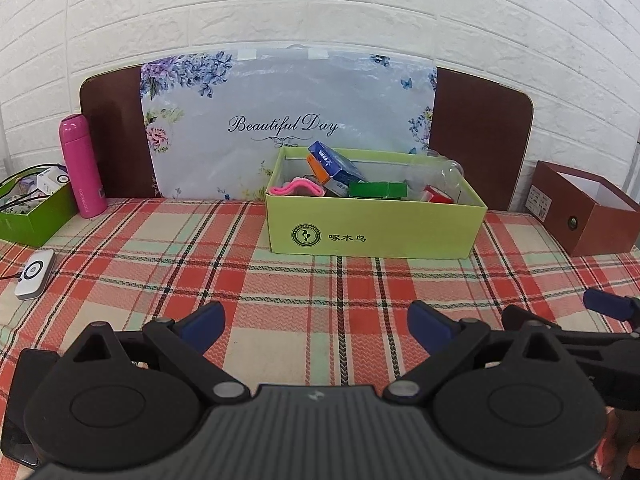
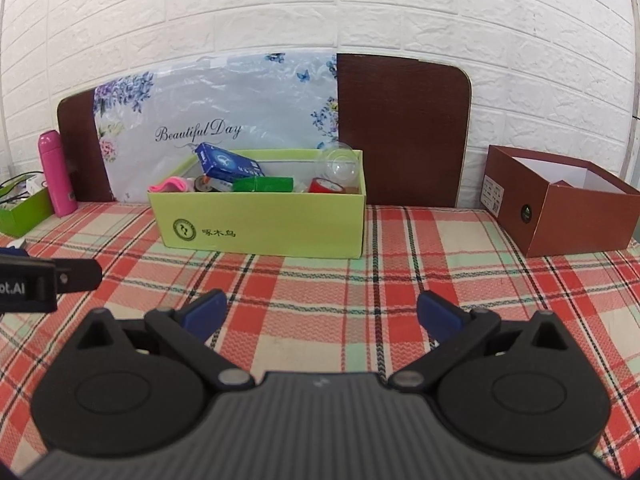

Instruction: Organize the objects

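Observation:
A light green cardboard box [image 1: 376, 232] [image 2: 260, 224] stands on the plaid tablecloth near the back. It holds a blue carton [image 1: 334, 162] [image 2: 228, 164], a green carton [image 1: 378, 190] [image 2: 264, 184], a pink fuzzy item [image 1: 296, 188] [image 2: 170, 184], a red item [image 2: 326, 186] and a clear plastic cup [image 2: 340, 162]. My left gripper [image 1: 318, 326] is open and empty, well short of the box. My right gripper [image 2: 322, 314] is open and empty, also short of the box. Part of the right gripper shows in the left wrist view [image 1: 608, 306].
A brown box [image 1: 584, 212] [image 2: 560, 208] stands open at the right. A pink bottle [image 1: 82, 166] [image 2: 56, 172] and a darker green box [image 1: 34, 212] with cables stand at the left. A white device [image 1: 34, 274] lies on the cloth. A floral bag [image 1: 280, 128] leans on the wall.

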Action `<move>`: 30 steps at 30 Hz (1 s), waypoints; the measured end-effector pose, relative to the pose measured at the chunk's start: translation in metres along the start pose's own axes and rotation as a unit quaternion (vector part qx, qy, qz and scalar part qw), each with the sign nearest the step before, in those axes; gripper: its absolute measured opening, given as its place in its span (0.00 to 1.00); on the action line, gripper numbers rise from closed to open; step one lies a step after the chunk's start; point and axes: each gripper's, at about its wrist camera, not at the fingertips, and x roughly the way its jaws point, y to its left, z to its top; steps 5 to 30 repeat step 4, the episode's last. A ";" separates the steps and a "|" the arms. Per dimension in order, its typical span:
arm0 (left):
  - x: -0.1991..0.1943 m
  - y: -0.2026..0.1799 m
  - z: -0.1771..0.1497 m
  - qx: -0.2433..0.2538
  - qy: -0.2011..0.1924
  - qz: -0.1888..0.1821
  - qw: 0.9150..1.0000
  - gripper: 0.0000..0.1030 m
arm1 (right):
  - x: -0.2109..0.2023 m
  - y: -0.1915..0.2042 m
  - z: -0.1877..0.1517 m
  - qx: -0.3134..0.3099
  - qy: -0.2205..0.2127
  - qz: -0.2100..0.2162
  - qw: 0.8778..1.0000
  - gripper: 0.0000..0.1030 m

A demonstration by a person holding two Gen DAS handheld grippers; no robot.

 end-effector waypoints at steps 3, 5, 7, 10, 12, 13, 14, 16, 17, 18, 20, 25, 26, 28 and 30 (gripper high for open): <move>0.001 0.000 0.000 0.001 0.002 -0.002 1.000 0.98 | 0.004 0.001 -0.002 -0.002 0.006 -0.001 1.000 1.00; 0.001 0.000 0.000 0.001 0.002 -0.001 1.000 0.98 | 0.005 0.001 -0.002 -0.001 0.008 -0.001 1.000 1.00; 0.001 0.000 0.000 0.001 0.002 -0.001 1.000 0.98 | 0.005 0.001 -0.002 -0.001 0.008 -0.001 1.000 1.00; 0.001 0.000 0.000 0.001 0.002 -0.001 1.000 0.98 | 0.005 0.001 -0.002 -0.001 0.008 -0.001 1.000 1.00; 0.001 0.000 0.000 0.001 0.002 -0.001 1.000 0.98 | 0.005 0.001 -0.002 -0.001 0.008 -0.001 1.000 1.00; 0.001 0.000 0.000 0.001 0.002 -0.001 1.000 0.98 | 0.005 0.001 -0.002 -0.001 0.008 -0.001 1.000 1.00; 0.001 0.000 0.000 0.001 0.002 -0.001 1.000 0.98 | 0.005 0.001 -0.002 -0.001 0.008 -0.001 1.000 1.00; 0.001 0.000 0.000 0.001 0.002 -0.001 1.000 0.98 | 0.005 0.001 -0.002 -0.001 0.008 -0.001 1.000 1.00; 0.001 0.000 0.000 0.001 0.002 -0.001 1.000 0.98 | 0.005 0.001 -0.002 -0.001 0.008 -0.001 1.000 1.00; 0.001 0.000 0.000 0.001 0.002 -0.001 1.000 0.98 | 0.005 0.001 -0.002 -0.001 0.008 -0.001 1.000 1.00; 0.001 0.000 0.000 0.001 0.002 -0.001 1.000 0.98 | 0.005 0.001 -0.002 -0.001 0.008 -0.001 1.000 1.00; 0.001 0.000 0.000 0.001 0.002 -0.001 1.000 0.98 | 0.005 0.001 -0.002 -0.001 0.008 -0.001 1.000 1.00; 0.001 0.000 0.000 0.001 0.002 -0.001 1.000 0.98 | 0.005 0.001 -0.002 -0.001 0.008 -0.001 1.000 1.00; 0.001 0.000 0.000 0.001 0.002 -0.001 1.000 0.98 | 0.005 0.001 -0.002 -0.001 0.008 -0.001 1.000 1.00; 0.001 0.000 0.000 0.001 0.002 -0.001 1.000 0.98 | 0.005 0.001 -0.002 -0.001 0.008 -0.001 1.000 1.00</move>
